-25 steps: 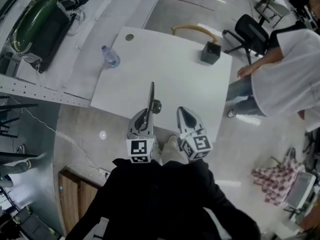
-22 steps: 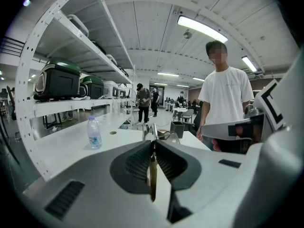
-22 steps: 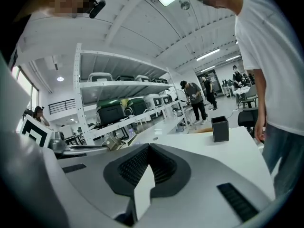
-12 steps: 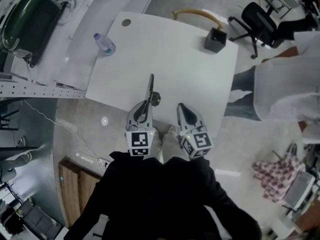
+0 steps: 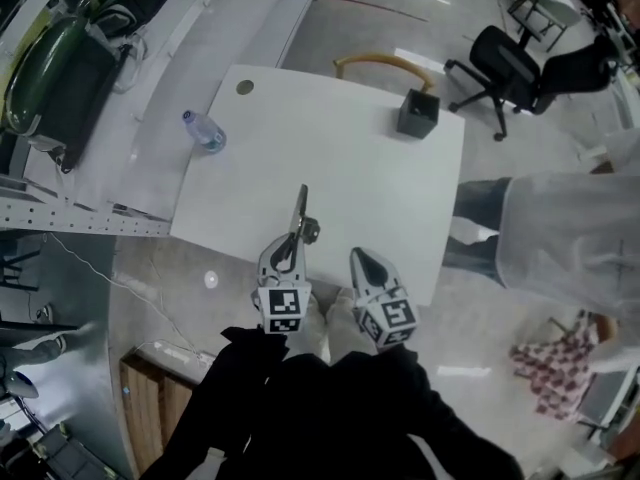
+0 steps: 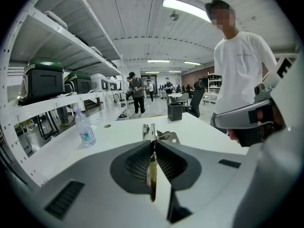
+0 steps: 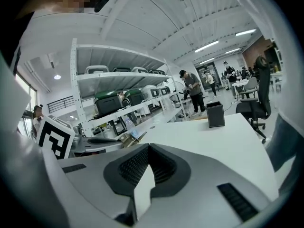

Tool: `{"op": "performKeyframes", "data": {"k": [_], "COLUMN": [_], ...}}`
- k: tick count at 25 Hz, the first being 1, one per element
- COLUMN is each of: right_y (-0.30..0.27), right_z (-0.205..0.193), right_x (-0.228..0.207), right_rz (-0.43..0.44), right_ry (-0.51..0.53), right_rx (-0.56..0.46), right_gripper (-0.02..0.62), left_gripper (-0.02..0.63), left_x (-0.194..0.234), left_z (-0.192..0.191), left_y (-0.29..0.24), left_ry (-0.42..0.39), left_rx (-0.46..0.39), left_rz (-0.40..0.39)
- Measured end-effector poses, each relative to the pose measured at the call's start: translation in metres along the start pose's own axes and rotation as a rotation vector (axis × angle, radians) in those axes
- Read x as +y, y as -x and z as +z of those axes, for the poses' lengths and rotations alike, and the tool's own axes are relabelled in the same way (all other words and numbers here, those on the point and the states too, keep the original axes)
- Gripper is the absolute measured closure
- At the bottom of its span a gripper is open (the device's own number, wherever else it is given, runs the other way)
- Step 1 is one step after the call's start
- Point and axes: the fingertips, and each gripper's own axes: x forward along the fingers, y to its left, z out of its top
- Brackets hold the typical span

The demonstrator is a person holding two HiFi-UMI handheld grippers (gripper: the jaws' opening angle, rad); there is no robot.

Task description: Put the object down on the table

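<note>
Left gripper (image 5: 291,245) clamped nearly shut on slim flat metal implement (image 5: 302,206), held edge-on, pointing far over near edge of white smooth table (image 5: 340,138). Grip on flat faces likely steadies it for lowering. Judged not yet resting. Steel glossy, rigid, yellowish near end. Right gripper (image 5: 361,259) closed, empty, idle alongside.
</note>
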Motion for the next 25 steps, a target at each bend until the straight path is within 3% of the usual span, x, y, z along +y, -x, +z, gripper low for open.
{"op": "performKeyframes", "data": {"k": [6,15,25], "right_y": [0.001,0.0,0.003], "right_z": [-0.008,-0.008,-0.009], "right_x": [-0.006,-0.016,-0.018], "right_rz": [-0.014,-0.031,-0.034], "right_ry": [-0.029,-0.036,-0.04], "right_rx": [0.009,0.0,0.009], "right_gripper": [0.594,0.594,0.594], "left_gripper": [0.574,0.574,0.574], "left_x": [-0.017,-0.027,-0.039], "left_z": [-0.019,-0.036,-0.06], "left_y": [-0.021,-0.051,-0.067], "left_ry": [-0.084,-0.261,-0.405], "left_rx": [0.055,0.111,0.2], "left_rz": [-0.057,-0.063,-0.083]}}
